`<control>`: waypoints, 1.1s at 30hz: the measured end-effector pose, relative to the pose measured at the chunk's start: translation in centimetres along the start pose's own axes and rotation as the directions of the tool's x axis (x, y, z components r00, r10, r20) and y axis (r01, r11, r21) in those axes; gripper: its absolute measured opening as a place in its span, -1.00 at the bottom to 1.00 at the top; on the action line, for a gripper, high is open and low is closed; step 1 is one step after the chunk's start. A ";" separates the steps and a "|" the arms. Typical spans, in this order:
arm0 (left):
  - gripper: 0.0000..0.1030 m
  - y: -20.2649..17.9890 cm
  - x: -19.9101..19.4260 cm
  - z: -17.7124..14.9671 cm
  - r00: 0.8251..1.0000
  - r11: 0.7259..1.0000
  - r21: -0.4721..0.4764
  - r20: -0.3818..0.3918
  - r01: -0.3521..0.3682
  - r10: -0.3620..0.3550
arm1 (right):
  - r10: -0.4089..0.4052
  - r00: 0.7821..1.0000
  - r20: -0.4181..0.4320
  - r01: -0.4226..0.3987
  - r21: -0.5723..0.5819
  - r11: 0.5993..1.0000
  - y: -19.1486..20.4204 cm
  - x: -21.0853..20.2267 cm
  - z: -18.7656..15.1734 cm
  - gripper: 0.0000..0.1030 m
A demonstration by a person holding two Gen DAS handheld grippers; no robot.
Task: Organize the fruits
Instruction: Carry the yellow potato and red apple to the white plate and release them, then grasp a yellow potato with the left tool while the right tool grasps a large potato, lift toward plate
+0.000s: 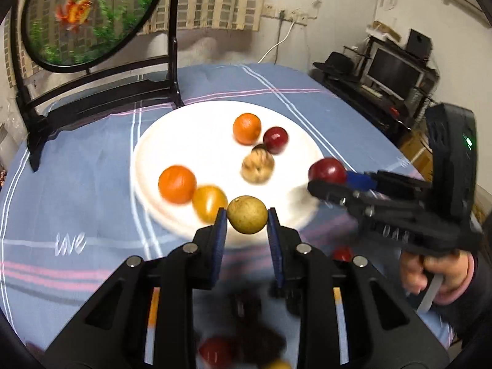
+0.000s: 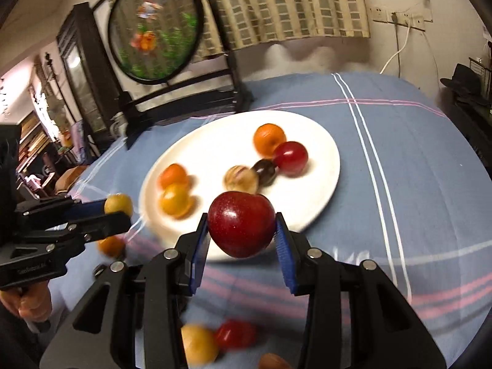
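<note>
My left gripper [image 1: 247, 215] is shut on a yellow-green fruit [image 1: 247, 214] and holds it over the near rim of the white plate [image 1: 184, 135]. My right gripper [image 2: 243, 230] is shut on a dark red apple [image 2: 242, 228] above the plate's near edge [image 2: 323, 184]. The plate holds two oranges [image 1: 247, 128] [image 1: 177, 184], a yellow tomato [image 1: 209, 203], a walnut [image 1: 257, 168] and a red fruit [image 1: 275, 139]. In the left wrist view the right gripper [image 1: 326, 181] shows at the right with the apple [image 1: 327, 170]. In the right wrist view the left gripper [image 2: 118, 212] shows at the left with its fruit [image 2: 118, 204].
A blue striped tablecloth [image 2: 399, 160] covers the table. A round fish screen on a dark stand [image 1: 89, 15] rises behind the plate. Loose fruit lies on the cloth near me: a red one [image 2: 235, 333], a yellow one [image 2: 198, 343] and an orange one [image 2: 111, 246].
</note>
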State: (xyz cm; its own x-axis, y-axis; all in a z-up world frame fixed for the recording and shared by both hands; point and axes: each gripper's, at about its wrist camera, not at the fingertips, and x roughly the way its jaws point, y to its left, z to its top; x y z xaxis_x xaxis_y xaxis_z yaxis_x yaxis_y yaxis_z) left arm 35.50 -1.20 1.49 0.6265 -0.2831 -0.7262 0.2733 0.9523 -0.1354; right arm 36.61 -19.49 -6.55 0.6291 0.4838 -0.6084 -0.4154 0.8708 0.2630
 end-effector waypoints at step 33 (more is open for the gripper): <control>0.86 1.5 -8.4 -13.9 0.992 0.983 -0.151 0.054 -0.101 0.111 | 0.018 0.985 -0.171 -0.044 -0.147 0.988 4.1 -5.4 -9.7 0.07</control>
State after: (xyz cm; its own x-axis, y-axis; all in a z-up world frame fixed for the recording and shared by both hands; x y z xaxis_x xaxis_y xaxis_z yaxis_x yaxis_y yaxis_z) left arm 20.54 4.20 -1.99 0.6915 -0.1818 -0.6991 0.0949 0.9823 -0.1616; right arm 25.12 -19.32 -9.48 0.4998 0.4777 -0.7225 -0.5346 0.8264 0.1765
